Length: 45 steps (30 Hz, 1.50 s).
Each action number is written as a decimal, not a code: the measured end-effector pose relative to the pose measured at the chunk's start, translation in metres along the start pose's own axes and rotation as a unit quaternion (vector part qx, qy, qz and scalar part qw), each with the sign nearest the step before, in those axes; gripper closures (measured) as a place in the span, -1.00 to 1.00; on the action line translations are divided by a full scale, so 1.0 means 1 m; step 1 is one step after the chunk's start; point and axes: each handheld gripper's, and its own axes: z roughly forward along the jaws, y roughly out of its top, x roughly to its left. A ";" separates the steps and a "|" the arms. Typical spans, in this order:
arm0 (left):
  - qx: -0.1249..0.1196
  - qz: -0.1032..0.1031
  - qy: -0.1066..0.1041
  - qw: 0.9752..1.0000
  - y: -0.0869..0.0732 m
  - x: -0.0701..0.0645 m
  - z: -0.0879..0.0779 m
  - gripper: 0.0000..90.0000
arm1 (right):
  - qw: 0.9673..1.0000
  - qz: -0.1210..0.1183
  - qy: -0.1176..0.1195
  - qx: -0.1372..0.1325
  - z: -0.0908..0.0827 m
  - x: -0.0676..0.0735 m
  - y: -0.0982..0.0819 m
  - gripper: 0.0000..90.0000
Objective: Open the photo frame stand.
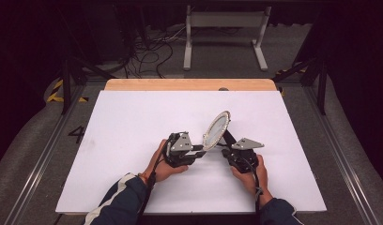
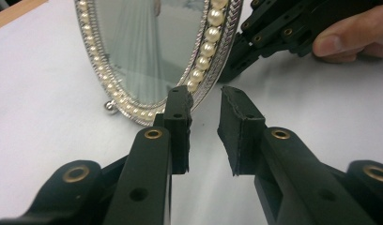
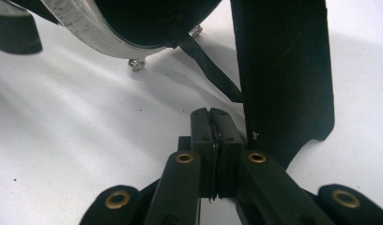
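One oval mirror (image 1: 217, 130) stands between two claws: left claw (image 2: 204, 123) apart, right claw (image 3: 210, 123) together.

White board on a wooden table, dark room behind.
The white board (image 1: 133, 140) covers most of the table (image 1: 189, 84), leaving a wood strip bare along the far edge. Beyond it, a white frame stand (image 1: 225, 33) sits on grey floor (image 1: 39, 136) near tangled black cables (image 1: 147, 54). Yellow-black tape (image 1: 56, 91) and a painted 4 (image 1: 77, 134) mark the floor at left.

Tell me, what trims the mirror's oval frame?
A ring of cream pearls inside a silver rope-patterned rim on the mirror, clearest in the left gripper view.
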 end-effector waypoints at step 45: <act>0.062 -0.059 0.112 0.990 -0.094 -0.035 -0.125 -0.38 | 0.997 0.022 0.018 -0.078 0.005 0.037 0.031 -0.04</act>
